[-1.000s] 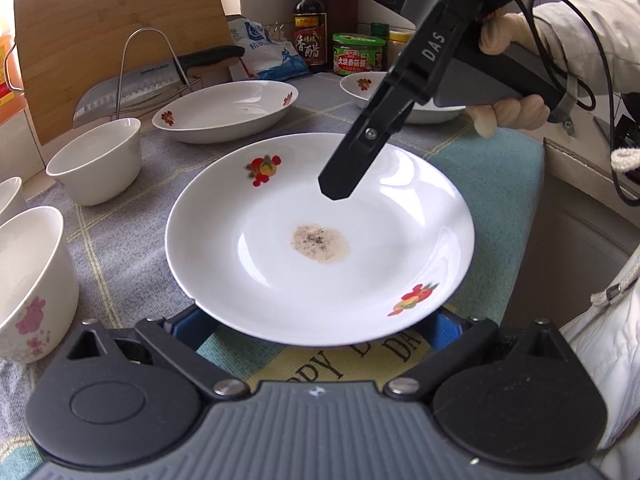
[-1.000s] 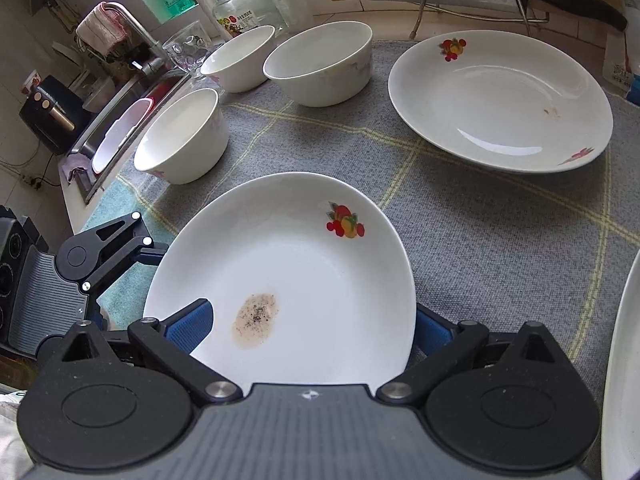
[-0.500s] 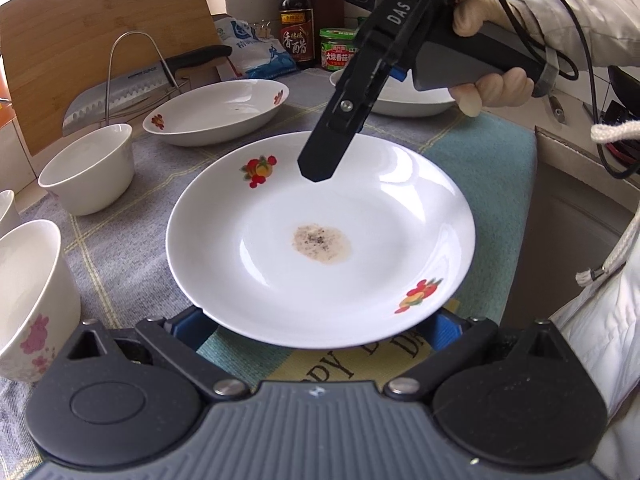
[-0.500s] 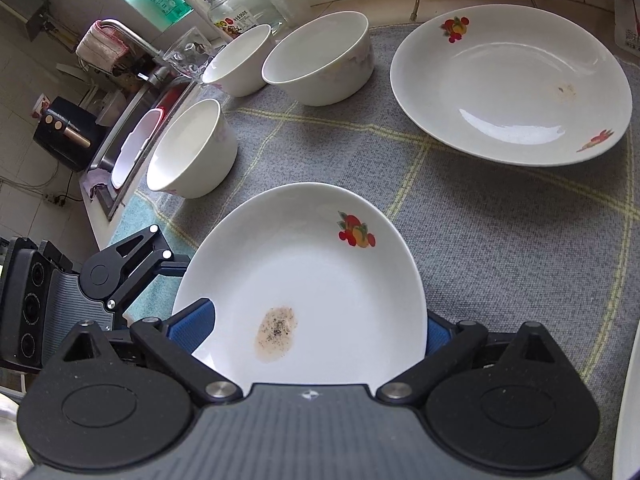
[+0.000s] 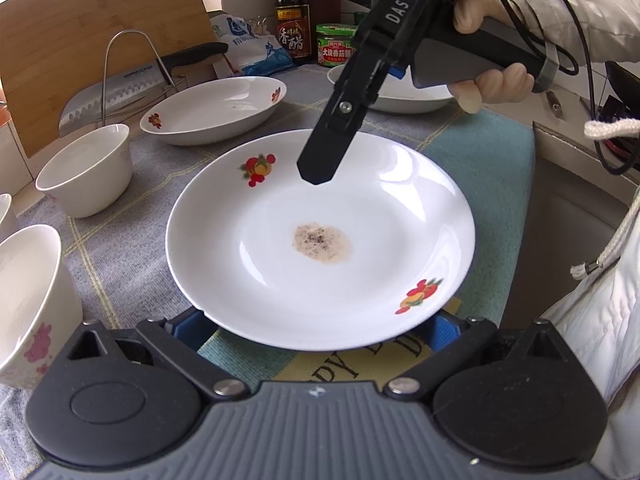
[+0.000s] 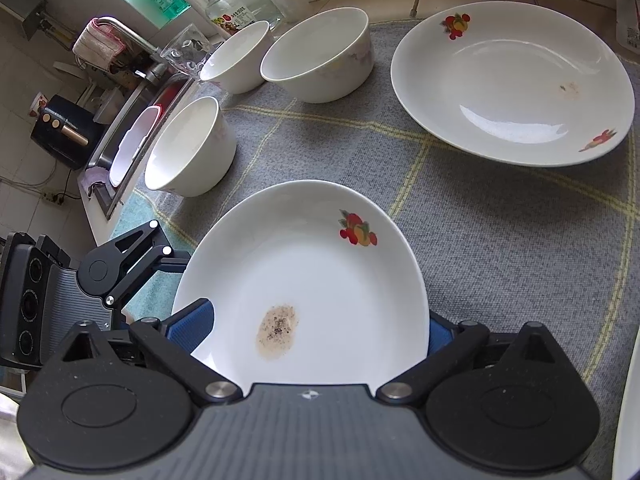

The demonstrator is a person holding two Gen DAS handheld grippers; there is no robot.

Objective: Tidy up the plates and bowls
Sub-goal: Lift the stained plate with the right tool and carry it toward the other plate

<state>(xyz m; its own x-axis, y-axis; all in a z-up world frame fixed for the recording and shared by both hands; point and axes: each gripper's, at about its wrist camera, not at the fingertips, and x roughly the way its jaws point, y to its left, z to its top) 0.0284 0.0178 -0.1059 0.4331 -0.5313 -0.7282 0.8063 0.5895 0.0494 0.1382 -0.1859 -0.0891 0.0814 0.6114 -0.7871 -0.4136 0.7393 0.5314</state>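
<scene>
White plate [image 5: 320,240] unmoved; right tool [image 5: 320,168] shifted slightly, hovering above.

The left gripper [image 5: 320,320] has its jaws spread wide, blue pads [image 5: 188,326] set far apart at either side of its own view. The right gripper [image 6: 308,332] is likewise spread wide, its blue pads [image 6: 192,324] well apart. Seen from the left wrist, the right gripper [image 5: 320,168] slants downward, fingers side-on, held by a light-gloved right hand [image 5: 488,80] around the grey handle.
</scene>
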